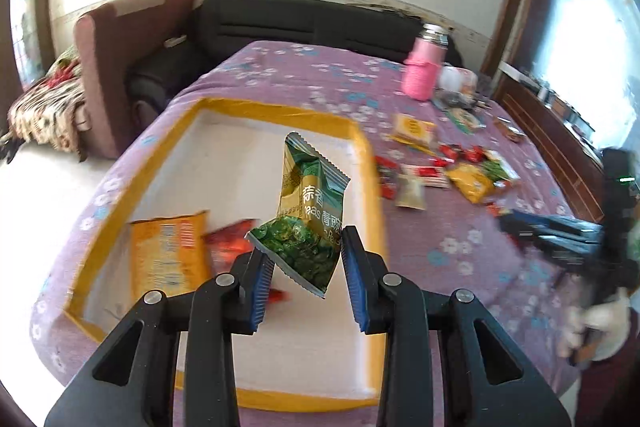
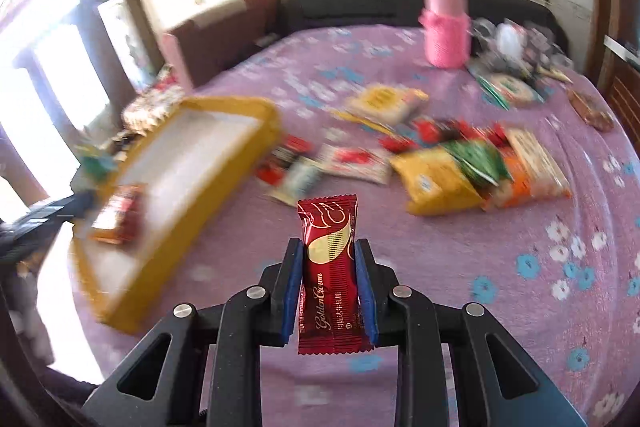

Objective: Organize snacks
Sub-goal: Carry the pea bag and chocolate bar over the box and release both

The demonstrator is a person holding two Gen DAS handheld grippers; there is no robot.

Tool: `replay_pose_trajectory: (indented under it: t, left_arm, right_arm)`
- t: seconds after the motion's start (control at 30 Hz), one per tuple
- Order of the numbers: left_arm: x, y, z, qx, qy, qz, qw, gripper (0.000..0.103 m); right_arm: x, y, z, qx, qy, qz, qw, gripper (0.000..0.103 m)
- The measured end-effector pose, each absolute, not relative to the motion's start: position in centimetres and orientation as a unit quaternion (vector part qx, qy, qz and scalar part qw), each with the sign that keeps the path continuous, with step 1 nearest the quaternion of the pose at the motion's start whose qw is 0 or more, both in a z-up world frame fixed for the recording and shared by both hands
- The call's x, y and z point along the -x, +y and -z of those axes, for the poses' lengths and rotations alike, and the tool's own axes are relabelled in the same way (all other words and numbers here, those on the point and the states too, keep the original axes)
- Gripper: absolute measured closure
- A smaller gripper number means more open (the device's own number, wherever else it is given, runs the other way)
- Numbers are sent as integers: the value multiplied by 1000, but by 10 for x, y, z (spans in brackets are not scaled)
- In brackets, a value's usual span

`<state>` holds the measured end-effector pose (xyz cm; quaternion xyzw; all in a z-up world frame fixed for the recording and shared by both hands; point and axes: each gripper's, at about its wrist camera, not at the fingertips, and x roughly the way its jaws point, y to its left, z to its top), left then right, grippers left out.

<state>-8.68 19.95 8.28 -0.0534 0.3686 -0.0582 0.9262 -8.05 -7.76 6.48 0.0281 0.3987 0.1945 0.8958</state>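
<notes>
Left gripper (image 1: 306, 281) I see lower centre, jaws spread, green pea packet (image 1: 308, 211) loose between; right gripper (image 2: 330, 291) pinches red wafer bar (image 2: 330, 275) upright.

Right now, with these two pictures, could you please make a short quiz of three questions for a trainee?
1. True or false: the left tongs are closed tight on the green packet.
2. What do the right tongs hold? A) a red bar B) a pink bottle C) a yellow bag
3. Fill in: the orange packet lies inside the ____.

Key: 1 false, the packet hangs between open pads; 2 A, the red bar; 3 tray.
</notes>
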Motion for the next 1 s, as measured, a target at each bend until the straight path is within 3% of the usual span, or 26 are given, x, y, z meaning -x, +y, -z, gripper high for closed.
replay_pose_trajectory:
  t: [0.2, 0.5, 1.0]
  left_arm:
    - [61, 239, -82, 52, 375, 13, 925, 72]
    - [13, 267, -54, 34, 419, -18, 907, 72]
    - [3, 286, -46, 72, 431, -4, 899, 67]
  right_arm:
    - [82, -9, -94, -42, 398, -298, 867, 77]
    - [53, 100, -65, -8, 446, -343, 827, 77]
    - [19, 127, -30, -9, 482, -319, 816, 74]
